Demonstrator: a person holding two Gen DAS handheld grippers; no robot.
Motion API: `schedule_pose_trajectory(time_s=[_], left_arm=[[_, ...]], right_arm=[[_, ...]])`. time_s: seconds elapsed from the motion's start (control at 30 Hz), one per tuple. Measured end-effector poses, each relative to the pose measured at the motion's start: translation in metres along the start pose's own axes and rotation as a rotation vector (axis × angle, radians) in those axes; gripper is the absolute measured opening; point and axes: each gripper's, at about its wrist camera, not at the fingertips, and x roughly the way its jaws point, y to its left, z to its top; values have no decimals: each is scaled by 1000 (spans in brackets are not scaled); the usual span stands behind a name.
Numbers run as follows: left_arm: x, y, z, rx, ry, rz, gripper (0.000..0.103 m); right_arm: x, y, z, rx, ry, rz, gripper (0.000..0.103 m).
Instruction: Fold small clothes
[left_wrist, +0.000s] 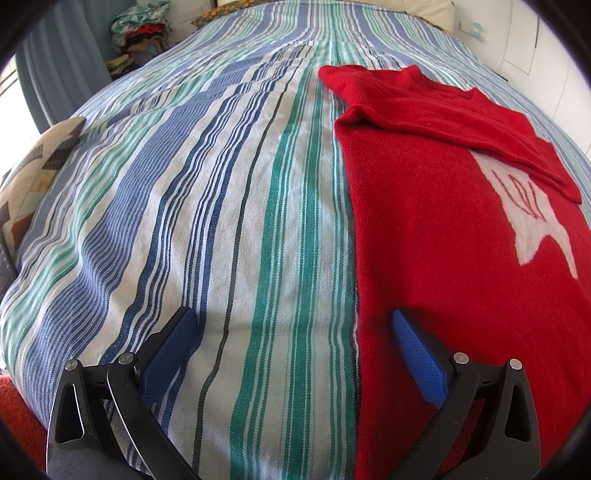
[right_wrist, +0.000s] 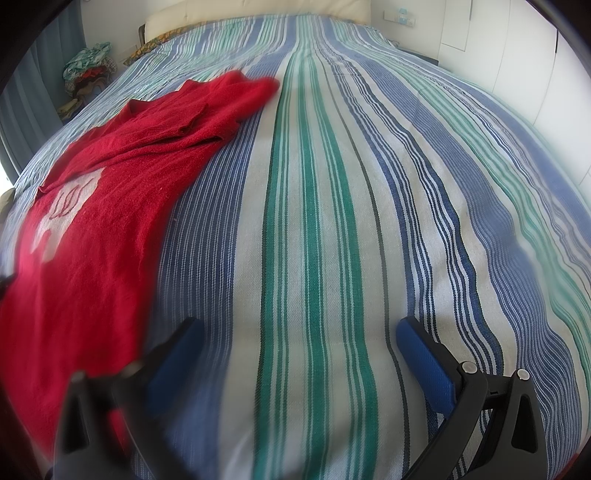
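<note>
While red sweater (left_wrist: 443, 229) lies flat on striped bedspread (left_wrist: 229, 206), sleeve folded across chest, left hand-held gripper (left_wrist: 293, 325) and right hand-held gripper (right_wrist: 295, 332) hover spread apart, empty.

red sweater (left_wrist: 443, 229), flat on bed, sleeve folded over

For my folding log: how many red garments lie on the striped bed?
1: the red sweater lies flat on the striped bedspread, sleeve folded over its chest. The far clothes pile may hide more.
</note>
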Motion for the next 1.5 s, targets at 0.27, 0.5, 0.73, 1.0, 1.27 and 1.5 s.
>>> schedule_pose_trajectory(time_s=[0.27,0.5,0.73,1.0,1.27,1.5], left_arm=[[0,0,0,1,0,1,103],[0,-1,-1,1,0,1,103],[0,-1,-1,2,0,1,103],[0,-1,-1,2,-1,2,103],[0,0,0,2,-2,3,103],[0,0,0,2,-2,3,103]], right_arm=[[-1,1,-1,0,-1,-1,103],[-1,0,-1,0,-1,-1,103],[-1,1,-1,0,-2,-2,103],[-1,1,-2,-1,-3,-3,103],[-1,2,-2,-1,-3,-3,103],[-1,1,-2,-1,-4,-4,103]])
